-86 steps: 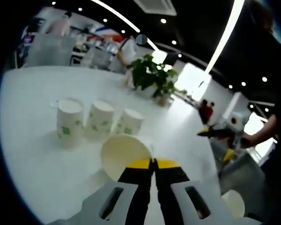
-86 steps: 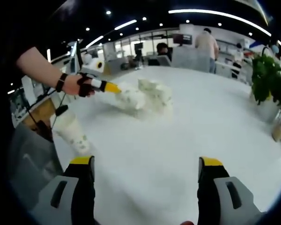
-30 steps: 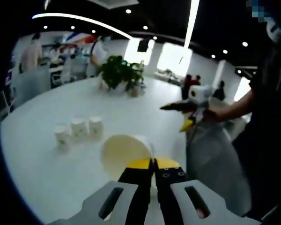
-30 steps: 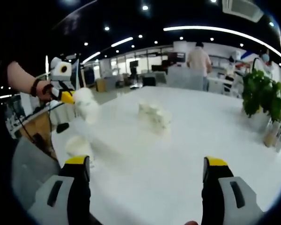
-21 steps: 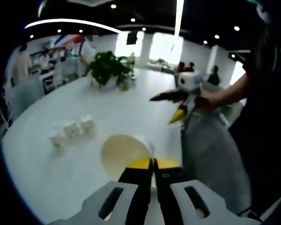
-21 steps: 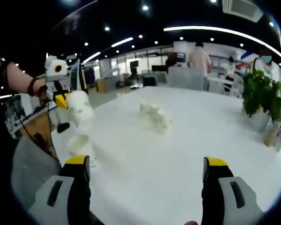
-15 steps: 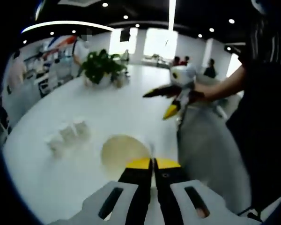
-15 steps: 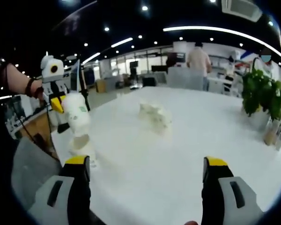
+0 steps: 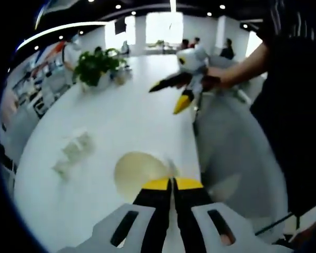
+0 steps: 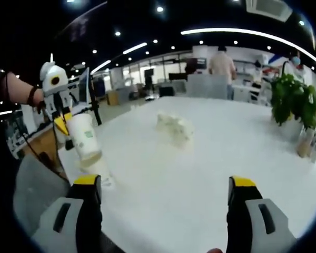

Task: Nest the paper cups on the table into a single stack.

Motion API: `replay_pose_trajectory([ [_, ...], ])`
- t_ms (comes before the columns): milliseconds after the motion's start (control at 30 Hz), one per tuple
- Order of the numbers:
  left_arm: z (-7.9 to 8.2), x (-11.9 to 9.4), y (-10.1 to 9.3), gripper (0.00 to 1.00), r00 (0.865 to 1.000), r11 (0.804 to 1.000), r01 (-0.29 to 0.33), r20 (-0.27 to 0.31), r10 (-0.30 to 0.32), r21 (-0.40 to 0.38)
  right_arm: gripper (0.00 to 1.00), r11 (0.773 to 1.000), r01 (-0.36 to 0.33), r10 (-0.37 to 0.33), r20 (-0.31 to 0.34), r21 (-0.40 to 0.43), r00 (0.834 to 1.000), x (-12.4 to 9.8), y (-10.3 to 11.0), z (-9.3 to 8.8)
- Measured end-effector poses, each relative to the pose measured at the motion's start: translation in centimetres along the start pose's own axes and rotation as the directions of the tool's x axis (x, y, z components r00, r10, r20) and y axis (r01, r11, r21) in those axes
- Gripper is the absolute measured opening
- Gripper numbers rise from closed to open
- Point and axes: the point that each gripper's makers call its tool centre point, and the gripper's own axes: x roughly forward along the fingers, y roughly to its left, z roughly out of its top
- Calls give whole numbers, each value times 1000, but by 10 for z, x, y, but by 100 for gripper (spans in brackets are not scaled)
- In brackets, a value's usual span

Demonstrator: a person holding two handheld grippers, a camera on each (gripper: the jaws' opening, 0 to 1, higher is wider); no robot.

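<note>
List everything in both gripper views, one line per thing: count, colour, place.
Held paper cup: one, white with green print, clamped in the left gripper, over another cup at the table's near edge.
Lower cup: one, white, on the table below the held one.
Cup cluster: about three, white, blurred, mid-table.
Potted plant: one, green, at the table's far side.
Table: one, white.
Background people: a few, distant.
Left gripper: black and yellow, shut on the cup.
Right gripper: black and yellow, open, holding nothing.

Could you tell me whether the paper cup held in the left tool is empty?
Empty: the white paper cup clamped in the left tool shows a bare, pale inside.
</note>
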Motion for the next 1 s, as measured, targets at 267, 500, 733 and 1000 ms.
replay_pose_trajectory([
  [267,-10,6,-1,0,998,998,12,-66,-8,60,98,1000,2,-2,0,7,1000,3,-2,-1],
  [500,-14,14,-1,0,994,996,26,-106,-17,88,98,1000,-1,1,-4,10,1000,5,-3,-1],
  [733,-17,21,-1,0,990,995,55,-134,-44,80,98,1000,-1,1,-8,14,1000,5,-3,-2],
  [1000,-17,27,0,1,986,994,78,-152,-65,79,98,1000,9,-9,-6,30,1000,3,-4,-4],
])
